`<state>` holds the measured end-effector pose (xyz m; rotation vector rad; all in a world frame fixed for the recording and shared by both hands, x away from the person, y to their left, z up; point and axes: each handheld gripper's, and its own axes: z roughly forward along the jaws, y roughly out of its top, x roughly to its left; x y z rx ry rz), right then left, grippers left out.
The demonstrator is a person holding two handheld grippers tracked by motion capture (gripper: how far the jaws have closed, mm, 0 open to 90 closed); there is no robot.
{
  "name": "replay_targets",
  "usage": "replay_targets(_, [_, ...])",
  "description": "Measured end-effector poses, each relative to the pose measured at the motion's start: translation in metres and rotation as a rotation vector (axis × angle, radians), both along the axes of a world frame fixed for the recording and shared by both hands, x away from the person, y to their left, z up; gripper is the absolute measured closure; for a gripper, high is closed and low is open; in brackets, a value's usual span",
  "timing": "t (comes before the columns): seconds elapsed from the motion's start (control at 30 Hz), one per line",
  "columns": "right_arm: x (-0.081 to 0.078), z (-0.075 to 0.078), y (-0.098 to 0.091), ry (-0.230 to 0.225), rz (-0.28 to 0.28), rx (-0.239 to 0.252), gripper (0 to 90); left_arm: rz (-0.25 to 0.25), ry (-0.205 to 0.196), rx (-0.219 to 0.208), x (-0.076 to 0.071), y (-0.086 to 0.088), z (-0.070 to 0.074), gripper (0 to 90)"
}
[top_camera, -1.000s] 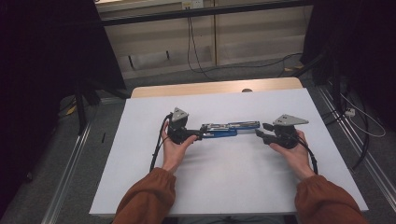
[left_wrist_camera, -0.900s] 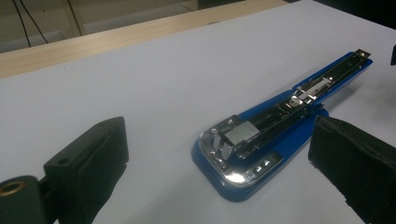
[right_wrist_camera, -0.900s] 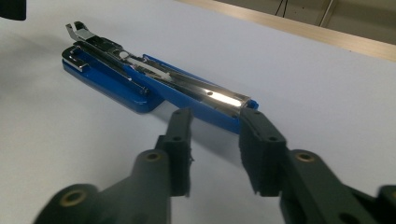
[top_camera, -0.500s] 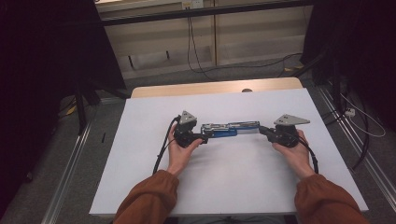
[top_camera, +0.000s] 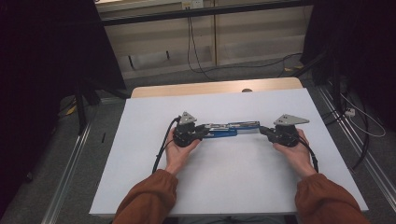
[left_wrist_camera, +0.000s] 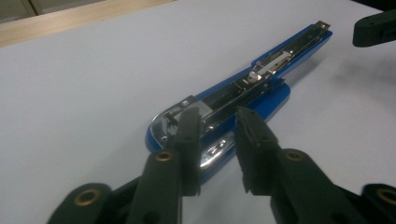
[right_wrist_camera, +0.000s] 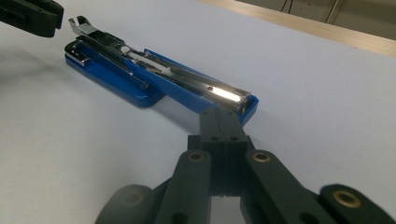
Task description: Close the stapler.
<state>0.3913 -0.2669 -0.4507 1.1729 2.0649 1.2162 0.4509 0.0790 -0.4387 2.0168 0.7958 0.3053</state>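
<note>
A blue stapler [top_camera: 229, 129] lies folded out flat on the white table [top_camera: 140, 140], its chrome magazine [right_wrist_camera: 219, 93] facing up. My left gripper [top_camera: 201, 132] is at its left end. In the left gripper view the jaws [left_wrist_camera: 218, 122] have just been closing, and they now stand narrow around the stapler's [left_wrist_camera: 261, 79] near end, pads against its metal arm. My right gripper [top_camera: 262, 130] is at the other end. Its jaws [right_wrist_camera: 219, 114] are shut flat together with nothing between them, tips at the edge of the stapler's [right_wrist_camera: 154, 70] blue end.
A wooden strip [top_camera: 215, 87] runs along the table's far edge. Cables [top_camera: 161, 151] trail from both grippers toward the person's forearms. Metal rails [top_camera: 70, 158] and loose cables [top_camera: 359, 126] lie on the floor on both sides.
My left gripper has slid a little to the right onto the stapler's left end. The right hand has stayed where it was.
</note>
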Motion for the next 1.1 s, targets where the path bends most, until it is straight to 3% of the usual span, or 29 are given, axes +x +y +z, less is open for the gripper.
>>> replay_targets(0.07, [0.000,0.000,0.000,0.003,-0.002,-0.002,90.0,-0.006,0.002,-0.009,0.001,0.001,-0.001,75.3])
replay_targets(0.2, [0.002,0.000,0.001,0.011,0.003,0.001,90.0,-0.024,0.009,-0.023,0.002,-0.001,-0.001,87.2])
replay_targets(0.23, [0.003,-0.001,0.001,0.017,0.004,0.002,90.0,-0.029,-0.003,-0.008,0.002,-0.001,-0.001,90.0])
replay_targets(0.5, [0.009,-0.005,0.007,0.054,0.020,-0.019,90.0,-0.044,0.018,0.034,0.005,-0.010,-0.011,90.0])
replay_targets(0.67, [0.009,-0.006,0.008,0.072,0.021,-0.028,90.0,-0.032,-0.002,0.062,0.009,-0.012,-0.013,90.0])
replay_targets(0.93, [0.013,-0.008,0.009,0.085,0.032,-0.058,90.0,-0.036,-0.016,0.072,0.010,-0.013,-0.014,90.0])
replay_targets(1.1, [0.014,-0.008,0.013,0.105,0.028,-0.080,90.0,-0.033,0.003,0.075,0.009,-0.011,-0.014,90.0])
